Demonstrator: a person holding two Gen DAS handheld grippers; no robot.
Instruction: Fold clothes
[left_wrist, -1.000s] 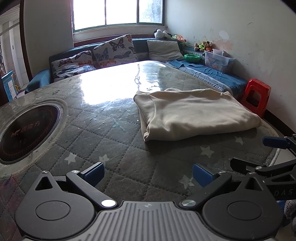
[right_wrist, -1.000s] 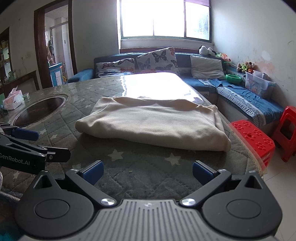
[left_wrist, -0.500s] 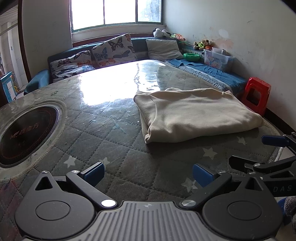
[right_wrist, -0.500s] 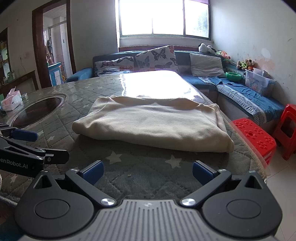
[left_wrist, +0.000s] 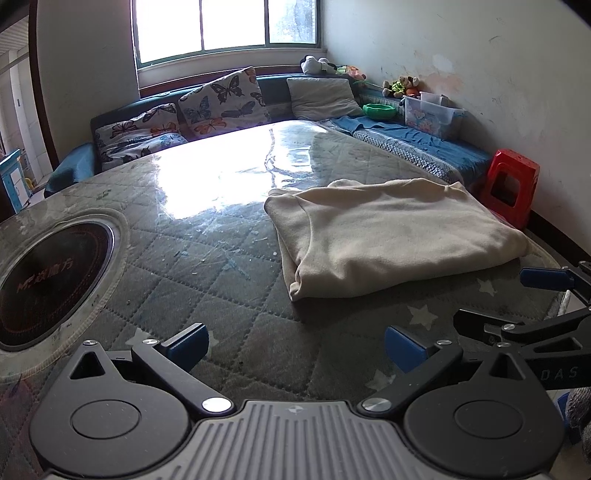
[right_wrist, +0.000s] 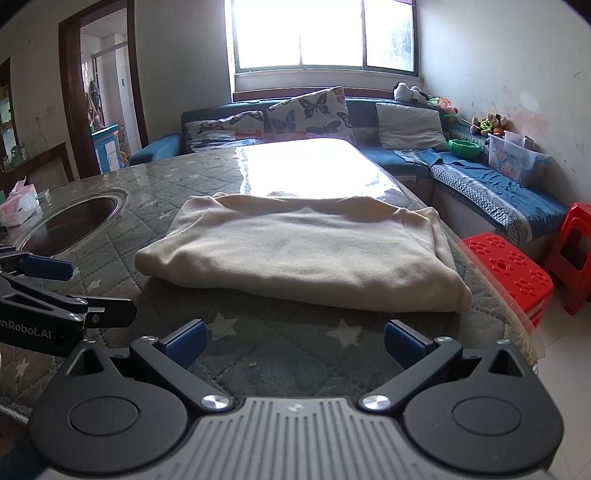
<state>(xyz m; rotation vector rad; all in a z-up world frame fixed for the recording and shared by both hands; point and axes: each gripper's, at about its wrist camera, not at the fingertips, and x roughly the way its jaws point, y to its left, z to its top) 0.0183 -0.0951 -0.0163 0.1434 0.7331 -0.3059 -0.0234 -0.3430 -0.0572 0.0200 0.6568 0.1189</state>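
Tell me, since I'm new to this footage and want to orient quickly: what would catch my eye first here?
The cream folded garment lies on the quilted star-patterned table, just ahead of the open, empty right gripper; the left gripper is likewise open. Strong window glare washes the table's far end, and a dark round cooktop inset sits at its left.

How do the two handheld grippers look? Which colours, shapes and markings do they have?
Both the left gripper and the right gripper have black linkage arms, round black hubs, silver screws, blue fingertip pads and a ribbed grey body. White lettering marks their sides.
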